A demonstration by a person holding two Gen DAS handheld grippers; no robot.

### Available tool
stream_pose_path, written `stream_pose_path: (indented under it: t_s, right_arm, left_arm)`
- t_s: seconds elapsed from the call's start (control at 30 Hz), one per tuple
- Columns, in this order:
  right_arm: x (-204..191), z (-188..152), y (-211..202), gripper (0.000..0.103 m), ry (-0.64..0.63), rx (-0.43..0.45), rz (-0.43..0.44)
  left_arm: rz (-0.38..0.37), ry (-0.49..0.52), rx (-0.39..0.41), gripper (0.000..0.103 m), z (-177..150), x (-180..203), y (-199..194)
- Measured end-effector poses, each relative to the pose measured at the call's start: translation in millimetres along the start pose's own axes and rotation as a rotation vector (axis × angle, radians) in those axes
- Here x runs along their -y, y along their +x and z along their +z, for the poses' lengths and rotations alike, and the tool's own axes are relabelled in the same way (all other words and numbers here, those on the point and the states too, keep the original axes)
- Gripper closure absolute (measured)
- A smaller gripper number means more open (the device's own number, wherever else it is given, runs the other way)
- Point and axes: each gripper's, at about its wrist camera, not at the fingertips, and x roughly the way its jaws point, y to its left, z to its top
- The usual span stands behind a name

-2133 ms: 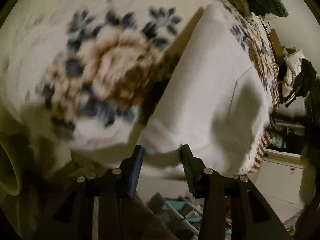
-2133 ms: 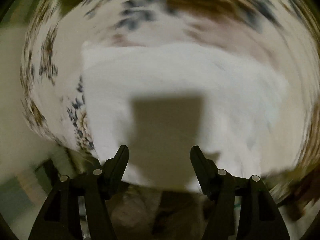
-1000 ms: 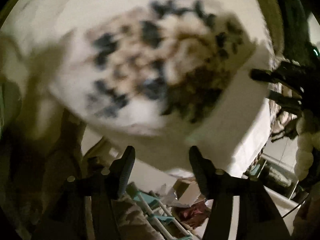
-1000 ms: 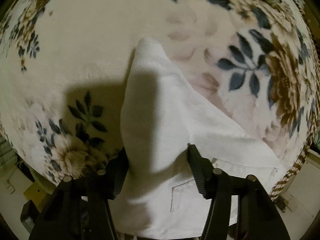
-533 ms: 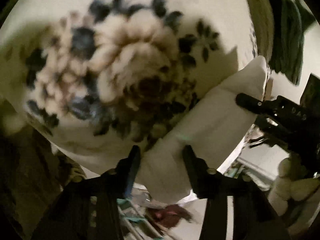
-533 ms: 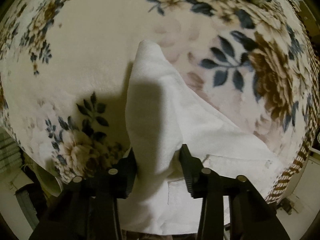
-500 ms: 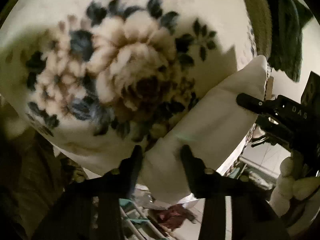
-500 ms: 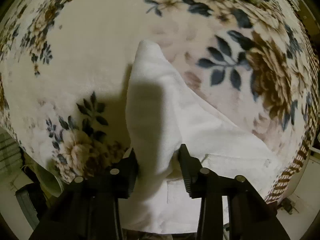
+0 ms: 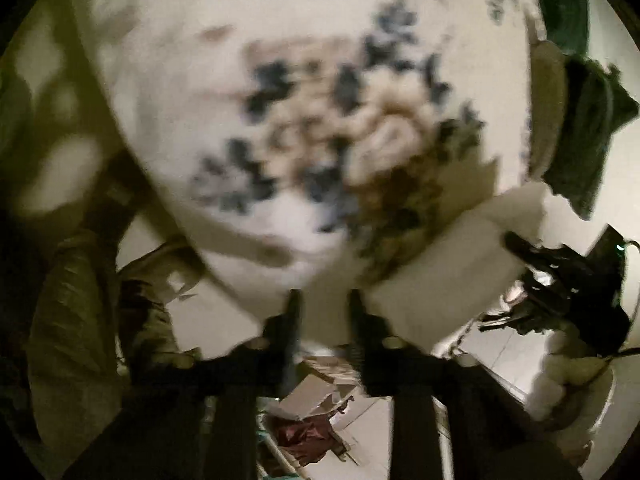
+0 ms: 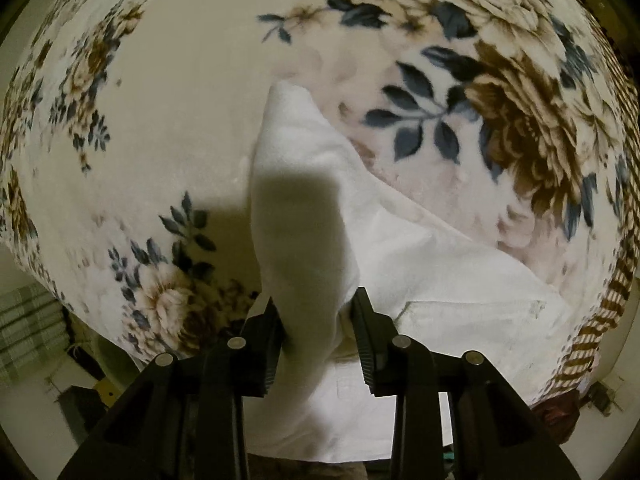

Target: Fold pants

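While the right wrist view is sharp, the left one is smeared by blur, so detail there is limited. White pants (image 10: pixel 360 240) of a soft, faintly nubbly cloth lie on a plush floral blanket (image 10: pixel 180 100) printed with brown blooms and dark blue leaves on cream. In the right wrist view the cloth rises from the lower centre as a tall rounded fold, its tip pointing to the upper middle of the frame, while a flatter part with a stitched pocket seam spreads toward the lower right, near the blanket's brown-and-white striped border. A blocky shadow falls across the fold's lower half.

The right gripper (image 10: pixel 316 320) has its two ribbed black fingers narrowed onto the base of that fold, with cloth bunched between them and touching both pads. The left gripper (image 9: pixel 322 316) sits at the lower centre of its own frame, fingers drawn close together with pale cloth filling the gap (contact looks likely, though the blur keeps me from being certain). In that view the pants (image 9: pixel 460 264) stretch as a white band from the fingers up to the right, where the other gripper's dark frame shows. Cluttered floor lies below.
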Motion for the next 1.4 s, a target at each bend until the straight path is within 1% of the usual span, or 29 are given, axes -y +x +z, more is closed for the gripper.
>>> stream_pose_path:
  t_s: [0.03, 0.07, 0.1, 0.13, 0.2, 0.27, 0.3, 0.33, 0.37, 0.4, 0.43, 0.47, 0.53, 0.57, 0.63, 0.7, 0.77, 0.8, 0.87, 0.93, 0.97, 1.03, 1.13, 1.23, 1.3, 1.33, 1.37, 1.4]
  right_arm:
    - [-5, 4, 2, 0.067, 0.002, -0.004, 0.001]
    - [-7, 6, 4, 0.063, 0.005, -0.010, 0.005]
    - [-11, 8, 10, 0.057, 0.007, -0.030, 0.028]
    - [-13, 9, 15, 0.053, 0.009, -0.045, 0.047]
    - [-9, 8, 12, 0.043, 0.026, -0.079, 0.118]
    - [3, -3, 1, 0.037, 0.050, -0.082, 0.178]
    - [9, -11, -2, 0.036, 0.061, -0.084, 0.180]
    - [16, -19, -2, 0.036, 0.071, -0.089, 0.176]
    - [22, -29, 0, 0.036, 0.083, -0.097, 0.170]
    - [32, -41, 5, 0.036, 0.100, -0.111, 0.159]
    - [43, -55, 10, 0.036, 0.124, -0.128, 0.142]
    - [55, -67, 16, 0.036, 0.150, -0.141, 0.128]
    - [84, -95, 27, 0.036, 0.236, -0.170, 0.126]
    - [105, -114, 32, 0.036, 0.305, -0.179, 0.141]
    - [130, -135, 37, 0.036, 0.396, -0.177, 0.159]
    - [158, -161, 39, 0.036, 0.507, -0.149, 0.205]
    - [184, -186, 44, 0.032, 0.640, -0.096, 0.298]
    - [194, -196, 49, 0.031, 0.696, -0.078, 0.345]
    - [208, -213, 63, 0.031, 0.791, -0.053, 0.430]
    - [217, -222, 74, 0.031, 0.852, -0.033, 0.489]
    - [222, -226, 80, 0.031, 0.882, -0.013, 0.539]
    - [226, -233, 97, 0.030, 0.924, 0.043, 0.659]
    - [224, -240, 116, 0.028, 0.952, 0.128, 0.800]
    - [223, -247, 121, 0.028, 0.950, 0.220, 0.870]
    - [222, -255, 121, 0.028, 0.963, 0.281, 0.941]
    - [221, -258, 122, 0.028, 0.970, 0.312, 0.982]
    - [221, -261, 121, 0.028, 0.975, 0.338, 1.008]
    - [220, -263, 121, 0.028, 0.969, 0.356, 1.010]
  left_arm:
    - [-0.017, 0.018, -0.006, 0.057, 1, 14, 5]
    - [-0.027, 0.036, -0.014, 0.053, 0, 23, 7]
    - [-0.028, 0.071, -0.025, 0.052, -1, 38, 13]
    - [-0.015, 0.097, -0.035, 0.052, -4, 50, 17]
    - [0.025, 0.150, -0.049, 0.052, -8, 61, 25]
    - [0.099, 0.202, -0.037, 0.051, -11, 68, 31]
    - [0.147, 0.241, -0.030, 0.051, -13, 70, 36]
    - [0.195, 0.272, -0.031, 0.048, -15, 68, 41]
    - [0.228, 0.288, -0.035, 0.045, -16, 61, 43]
    - [0.227, 0.287, -0.037, 0.042, -18, 56, 42]
    - [0.239, 0.290, -0.041, 0.032, -18, 49, 39]
    - [0.248, 0.290, -0.045, 0.027, -17, 42, 37]
    - [0.252, 0.270, -0.061, 0.026, -15, 31, 30]
    - [0.266, 0.267, -0.064, 0.026, -14, 30, 25]
    - [0.291, 0.265, -0.065, 0.028, -16, 34, 16]
    - [0.272, 0.271, -0.056, 0.028, -17, 44, 8]
    - [0.264, 0.305, -0.048, 0.027, -18, 55, 7]
    - [0.254, 0.341, -0.042, 0.025, -17, 65, 8]
    - [0.243, 0.411, -0.023, 0.017, -15, 81, 18]
    - [0.230, 0.470, -0.033, 0.017, -9, 95, 31]
    - [0.231, 0.492, -0.030, 0.017, -5, 101, 37]
    - [0.232, 0.524, -0.034, 0.015, 5, 113, 50]
    - [0.245, 0.547, -0.057, 0.014, 14, 122, 70]
    - [0.258, 0.556, -0.081, 0.014, 14, 128, 83]
    - [0.270, 0.569, -0.096, 0.012, 16, 131, 90]
    - [0.273, 0.575, -0.101, 0.009, 16, 132, 92]
    - [0.278, 0.585, -0.109, 0.007, 15, 135, 94]
    - [0.287, 0.595, -0.116, 0.006, 14, 137, 96]
